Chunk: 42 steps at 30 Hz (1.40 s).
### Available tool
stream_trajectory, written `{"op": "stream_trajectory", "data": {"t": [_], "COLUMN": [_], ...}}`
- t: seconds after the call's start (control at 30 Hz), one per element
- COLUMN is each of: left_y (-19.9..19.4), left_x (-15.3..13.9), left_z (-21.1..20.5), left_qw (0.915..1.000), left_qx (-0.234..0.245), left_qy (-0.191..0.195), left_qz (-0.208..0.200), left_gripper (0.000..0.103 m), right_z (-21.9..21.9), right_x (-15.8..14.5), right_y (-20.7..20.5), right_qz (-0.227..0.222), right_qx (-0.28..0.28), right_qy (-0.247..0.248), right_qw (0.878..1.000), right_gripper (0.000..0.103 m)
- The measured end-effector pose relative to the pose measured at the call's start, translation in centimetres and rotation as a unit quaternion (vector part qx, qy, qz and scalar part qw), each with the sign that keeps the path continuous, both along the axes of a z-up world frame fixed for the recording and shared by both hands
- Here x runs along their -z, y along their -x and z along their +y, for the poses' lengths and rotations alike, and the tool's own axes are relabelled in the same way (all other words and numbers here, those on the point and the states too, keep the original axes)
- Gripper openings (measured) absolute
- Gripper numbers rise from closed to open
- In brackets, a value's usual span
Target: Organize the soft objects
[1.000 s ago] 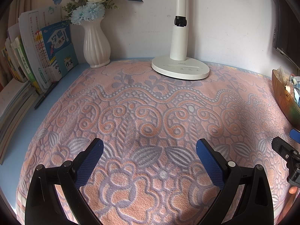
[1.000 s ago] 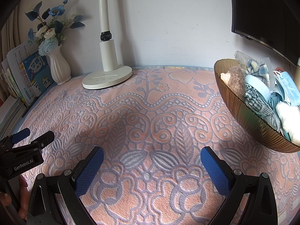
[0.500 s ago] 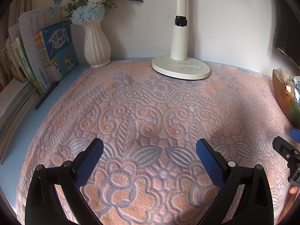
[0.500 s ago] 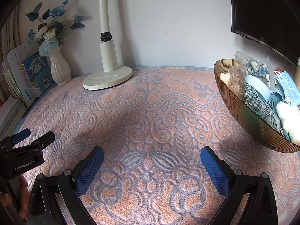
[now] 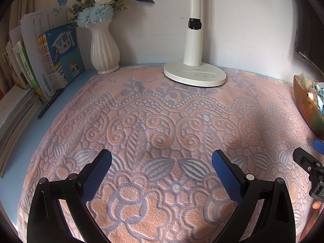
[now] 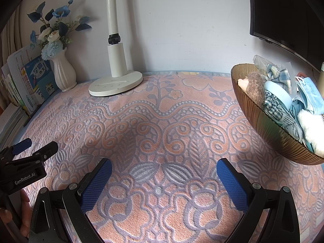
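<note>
A ribbed amber bowl stands at the right on the patterned pink cloth. It holds soft things: a brown plush toy, checked fabric bows, a blue face mask and a white fluffy piece. My right gripper is open over bare cloth, left of the bowl, nothing between its blue pads. My left gripper is open too, low over the cloth's middle. The bowl's edge shows at the far right of the left wrist view.
A white lamp base and a white vase of flowers stand at the back by the wall. Books lean at the left with a pen beside them. A dark monitor hangs above the bowl.
</note>
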<state>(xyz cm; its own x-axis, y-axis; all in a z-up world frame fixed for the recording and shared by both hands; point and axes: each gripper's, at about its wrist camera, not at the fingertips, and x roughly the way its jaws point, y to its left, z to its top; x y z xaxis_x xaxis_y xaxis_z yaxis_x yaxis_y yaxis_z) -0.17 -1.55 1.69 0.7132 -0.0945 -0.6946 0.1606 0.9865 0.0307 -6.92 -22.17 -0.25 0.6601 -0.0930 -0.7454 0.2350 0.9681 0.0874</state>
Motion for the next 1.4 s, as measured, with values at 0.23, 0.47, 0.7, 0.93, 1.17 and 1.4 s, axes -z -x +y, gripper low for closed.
{"op": "stream_trajectory", "data": {"t": [0.23, 0.47, 0.7, 0.93, 1.17, 1.4], "left_y": [-0.01, -0.02, 0.01, -0.11, -0.15, -0.20], "left_x": [0.03, 0.03, 0.02, -0.01, 0.05, 0.10], "left_z": [-0.01, 0.02, 0.06, 0.47, 0.46, 0.42], "left_qw": [1.0000, 1.0000, 1.0000, 1.0000, 1.0000, 1.0000], "left_qx": [0.000, 0.000, 0.000, -0.006, -0.005, -0.003], "left_qy": [0.000, 0.000, 0.000, 0.002, 0.001, 0.000], "left_qz": [0.000, 0.000, 0.000, 0.004, 0.005, 0.007], "left_gripper": [0.099, 0.099, 0.099, 0.099, 0.099, 0.099], "right_z": [-0.03, -0.03, -0.03, -0.08, -0.07, -0.21], "right_x": [0.01, 0.02, 0.03, 0.06, 0.07, 0.17], "right_y": [-0.07, -0.05, -0.06, -0.09, -0.14, -0.15], "right_qz": [0.000, 0.000, 0.000, 0.000, 0.000, 0.003], "right_qx": [0.000, -0.001, -0.001, -0.002, -0.003, -0.006], "right_qy": [-0.001, -0.001, -0.001, 0.000, -0.001, 0.000], "right_qw": [1.000, 1.000, 1.000, 1.000, 1.000, 1.000], "right_gripper": [0.103, 0.103, 0.103, 0.103, 0.103, 0.103]}}
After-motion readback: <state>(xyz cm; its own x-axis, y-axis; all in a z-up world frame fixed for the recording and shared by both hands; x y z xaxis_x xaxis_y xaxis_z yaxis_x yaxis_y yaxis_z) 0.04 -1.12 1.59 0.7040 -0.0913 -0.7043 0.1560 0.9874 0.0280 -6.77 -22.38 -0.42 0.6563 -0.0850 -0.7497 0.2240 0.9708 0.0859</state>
